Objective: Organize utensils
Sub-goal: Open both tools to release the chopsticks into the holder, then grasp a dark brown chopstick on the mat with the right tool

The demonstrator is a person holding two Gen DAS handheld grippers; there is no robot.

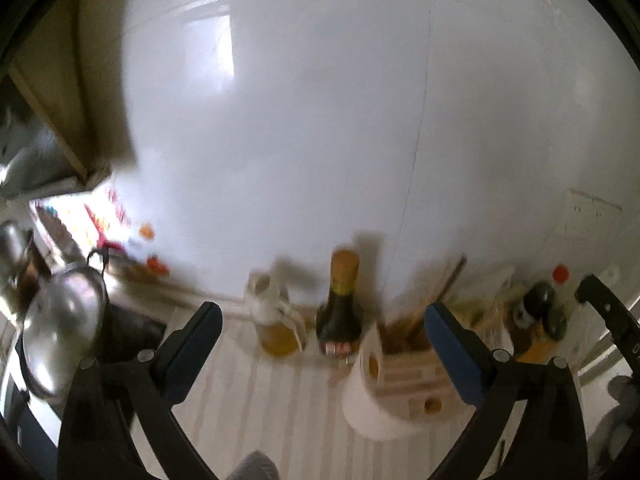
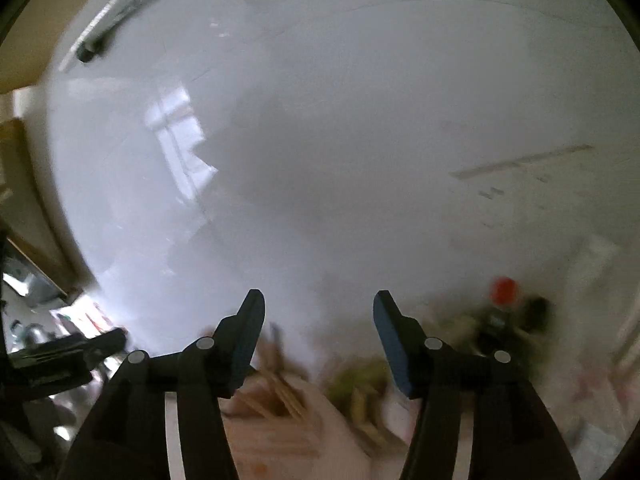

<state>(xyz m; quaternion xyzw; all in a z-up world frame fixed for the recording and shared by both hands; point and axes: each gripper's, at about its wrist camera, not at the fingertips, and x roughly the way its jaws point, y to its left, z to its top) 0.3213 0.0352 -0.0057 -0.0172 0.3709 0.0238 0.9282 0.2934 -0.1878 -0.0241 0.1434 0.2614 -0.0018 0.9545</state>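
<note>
Both views are blurred and tilted up at a white wall. My left gripper [image 1: 322, 318] is open and empty above the counter. Beyond it stands a wooden utensil holder [image 1: 412, 356] with wooden sticks [image 1: 448, 284] leaning out of it. My right gripper [image 2: 318, 312] is open and empty. Below it a pale wooden holder with wooden utensils [image 2: 280, 396] shows as a blur. The right gripper's black frame [image 1: 612, 312] shows at the right edge of the left wrist view.
A dark sauce bottle [image 1: 340, 300] and an oil jar [image 1: 276, 320] stand by the wall. A paper roll [image 1: 372, 396] sits beside the holder. A steel kettle [image 1: 64, 316] is at left. Spice jars with a red cap [image 1: 560, 274] are at right.
</note>
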